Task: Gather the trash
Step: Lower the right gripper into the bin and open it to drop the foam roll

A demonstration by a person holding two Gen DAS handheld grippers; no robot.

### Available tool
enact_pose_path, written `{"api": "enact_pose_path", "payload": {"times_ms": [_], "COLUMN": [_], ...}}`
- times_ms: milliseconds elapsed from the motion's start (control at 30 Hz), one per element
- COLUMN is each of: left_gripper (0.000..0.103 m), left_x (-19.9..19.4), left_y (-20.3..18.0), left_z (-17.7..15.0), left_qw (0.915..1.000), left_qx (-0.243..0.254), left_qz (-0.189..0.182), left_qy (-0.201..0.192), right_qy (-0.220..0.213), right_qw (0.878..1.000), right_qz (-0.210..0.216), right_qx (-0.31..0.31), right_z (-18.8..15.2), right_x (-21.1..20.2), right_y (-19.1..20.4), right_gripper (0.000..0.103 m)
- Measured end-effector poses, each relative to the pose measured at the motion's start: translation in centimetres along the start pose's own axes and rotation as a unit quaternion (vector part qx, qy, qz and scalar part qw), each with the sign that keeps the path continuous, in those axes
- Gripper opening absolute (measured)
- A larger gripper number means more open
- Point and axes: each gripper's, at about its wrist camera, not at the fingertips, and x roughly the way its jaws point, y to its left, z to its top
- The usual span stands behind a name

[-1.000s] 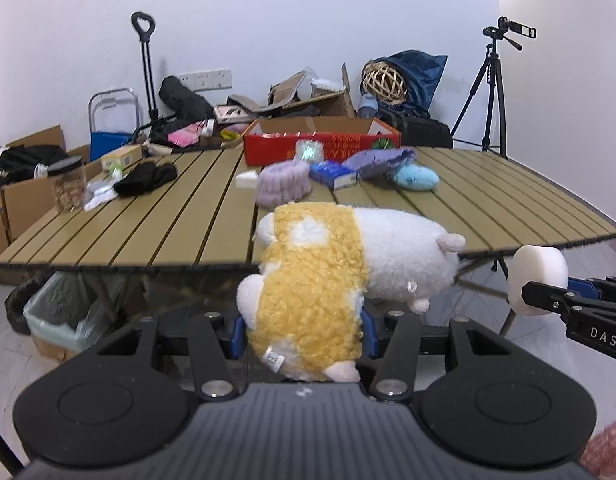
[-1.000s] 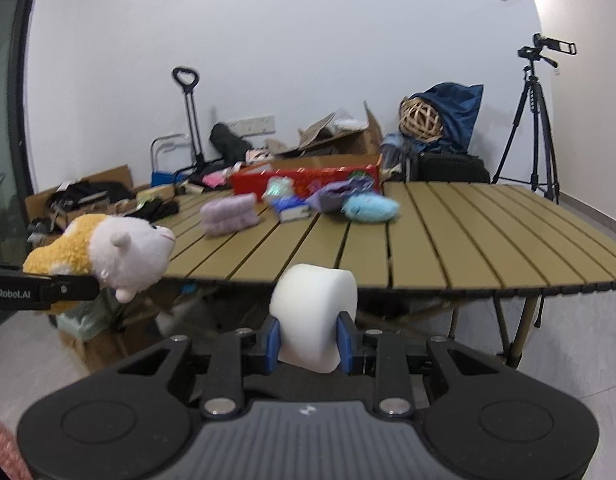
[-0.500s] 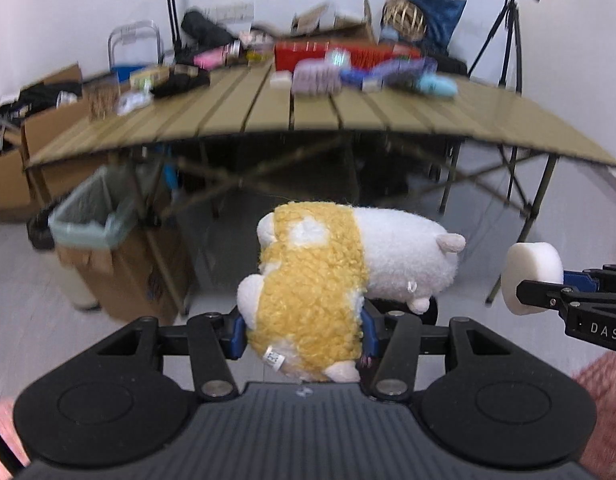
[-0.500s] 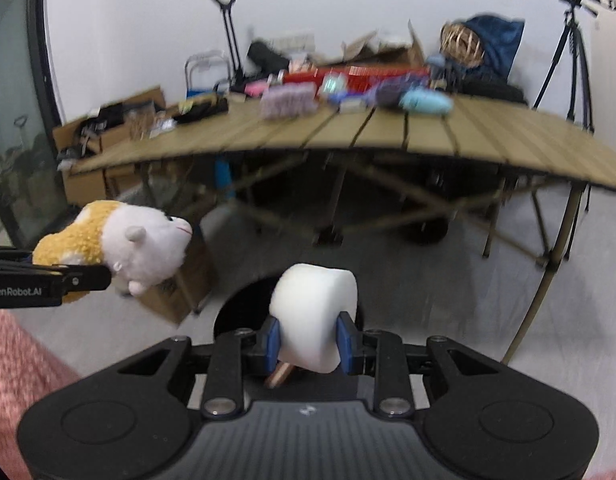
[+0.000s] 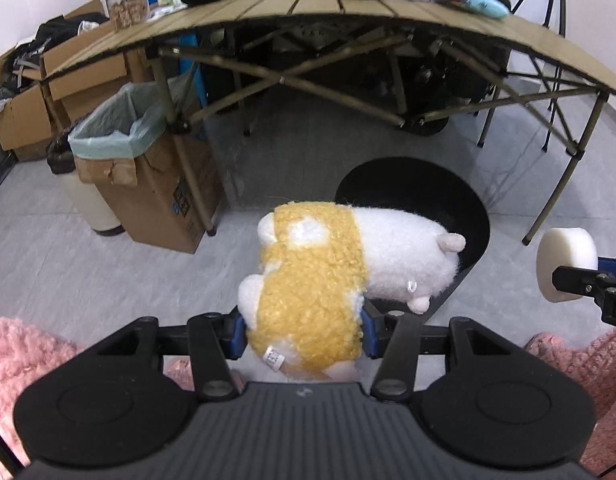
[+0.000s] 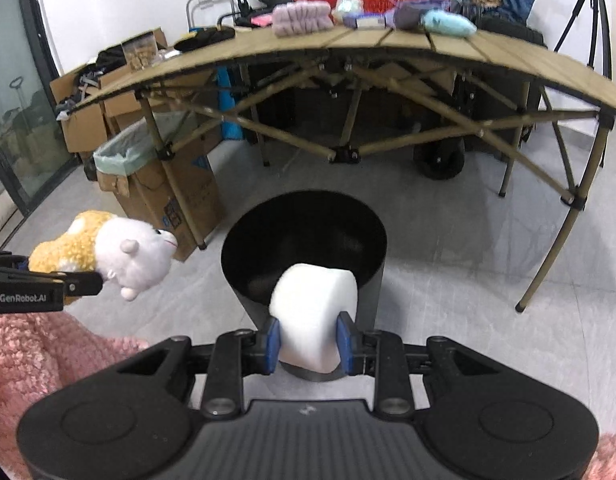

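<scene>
Right gripper (image 6: 308, 340) pinching foam (image 6: 314, 312) and left gripper (image 5: 302, 332) pinching plush (image 5: 332, 280) should centre over the bin (image 6: 304, 216) before releasing.

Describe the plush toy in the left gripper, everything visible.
The plush toy is a small stuffed animal: curly yellow-orange fleece on the back, fluffy white head, small pinkish ears and feet, and a sewn-in white tag at its rear. It lies roughly level, head pointing away from the left gripper, whose blue pads squeeze its rear body. It hangs in the air near the black bin, touching nothing else.
</scene>
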Motion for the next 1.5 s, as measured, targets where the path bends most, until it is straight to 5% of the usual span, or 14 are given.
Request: {"api": "enact_pose_path", "payload": {"times_ms": [533,967,1500], "left_gripper": [0.052,0.052,0.052], "left_x": [5.1,8.2,10.6], "left_y": [0.0,-0.1,1.7], "left_z": [2.6,5.3,8.1], "left_qw": [0.9991,0.9986,0.9987], "left_qx": [-0.005,-0.009,-0.029], "left_qz": [-0.001,0.007,0.014], "left_qy": [0.042,0.052,0.038], "right_qy": [0.061,0.063,0.054], "right_qw": [0.998,0.998,0.997], "right_qz": [0.001,0.014,0.049], "right_qx": [0.019,0.016,-0.023], "right_z": [0.9,4.2,9.1], "right_x": [5.9,10.2,16.0], "right_y": [-1.6,-3.2,-0.4], "right_gripper": [0.028,0.028,0.029]}}
